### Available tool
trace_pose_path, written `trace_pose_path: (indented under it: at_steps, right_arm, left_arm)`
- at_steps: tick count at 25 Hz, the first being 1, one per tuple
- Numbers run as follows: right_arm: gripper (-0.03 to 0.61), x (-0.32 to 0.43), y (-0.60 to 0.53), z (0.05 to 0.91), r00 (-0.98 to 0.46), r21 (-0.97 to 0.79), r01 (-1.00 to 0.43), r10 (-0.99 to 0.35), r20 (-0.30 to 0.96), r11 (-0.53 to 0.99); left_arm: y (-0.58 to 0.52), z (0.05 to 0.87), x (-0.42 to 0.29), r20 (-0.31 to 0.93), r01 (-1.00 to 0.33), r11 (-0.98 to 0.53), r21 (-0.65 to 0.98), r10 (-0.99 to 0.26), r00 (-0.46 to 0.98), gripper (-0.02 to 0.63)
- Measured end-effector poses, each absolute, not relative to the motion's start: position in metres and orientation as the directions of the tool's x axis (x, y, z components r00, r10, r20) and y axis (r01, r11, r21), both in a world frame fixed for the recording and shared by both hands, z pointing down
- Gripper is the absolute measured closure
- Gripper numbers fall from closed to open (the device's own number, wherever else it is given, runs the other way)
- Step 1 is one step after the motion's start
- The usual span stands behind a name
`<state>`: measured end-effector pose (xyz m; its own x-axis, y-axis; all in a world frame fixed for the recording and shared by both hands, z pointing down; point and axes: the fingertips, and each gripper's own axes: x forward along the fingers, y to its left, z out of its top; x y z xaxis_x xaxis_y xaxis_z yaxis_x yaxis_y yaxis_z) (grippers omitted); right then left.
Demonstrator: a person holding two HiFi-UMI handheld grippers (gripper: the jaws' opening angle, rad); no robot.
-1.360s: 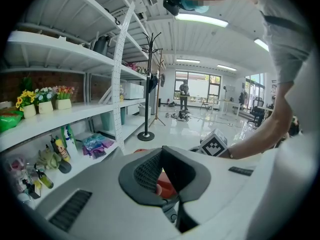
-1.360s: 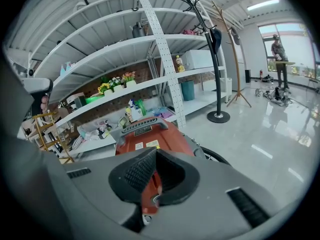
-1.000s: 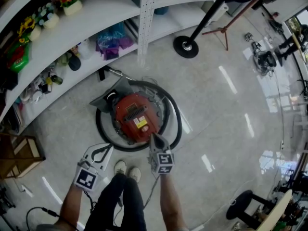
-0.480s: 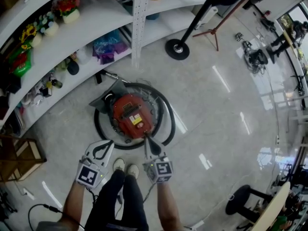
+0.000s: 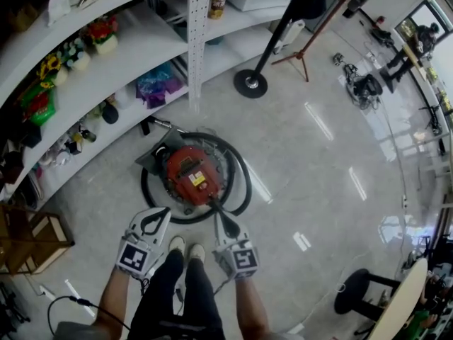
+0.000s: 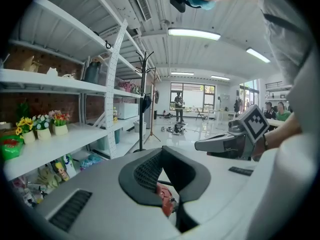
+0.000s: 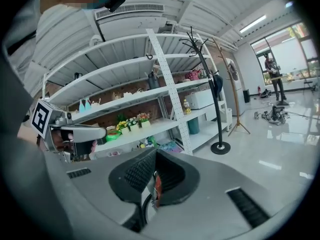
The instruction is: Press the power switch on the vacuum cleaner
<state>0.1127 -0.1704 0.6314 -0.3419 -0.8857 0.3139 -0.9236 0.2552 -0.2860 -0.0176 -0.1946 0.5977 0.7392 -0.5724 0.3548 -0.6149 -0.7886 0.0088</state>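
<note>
Head view: the red vacuum cleaner [image 5: 190, 174] is sitting on the pale floor [image 5: 318, 168], ringed by its black hose [image 5: 244, 183], just in front of the white shelving [image 5: 106, 62]. The left gripper [image 5: 163, 213] is hovering near the hose with its tips meeting. The right gripper [image 5: 216, 210] is pointing at the vacuum's near edge with its jaws together. Whether it is touching cannot be told. A coat stand [image 5: 250, 83] is standing beyond.

Left gripper view: the left gripper [image 6: 161, 150] is showing its jaws closed and empty, with the vacuum cleaner [image 6: 164, 196] glimpsed below through the gap. The right gripper [image 6: 200, 145] is showing alongside.

Right gripper view: the right gripper [image 7: 156, 154] is showing its jaws closed on nothing, a red sliver of the vacuum cleaner [image 7: 157, 189] beneath them.
</note>
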Motion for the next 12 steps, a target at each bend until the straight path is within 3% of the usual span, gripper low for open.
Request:
trace_pose_path:
  at_steps: [12]
  right_arm:
    - [0.566,0.110,-0.142,0.546,-0.331,-0.247,-0.932,-0.899,0.287,0.264]
  left_arm:
    - [-0.181,0.525,-0.021,0.315,-0.624,-0.782,-0.006,-0.594,0.740,0.606]
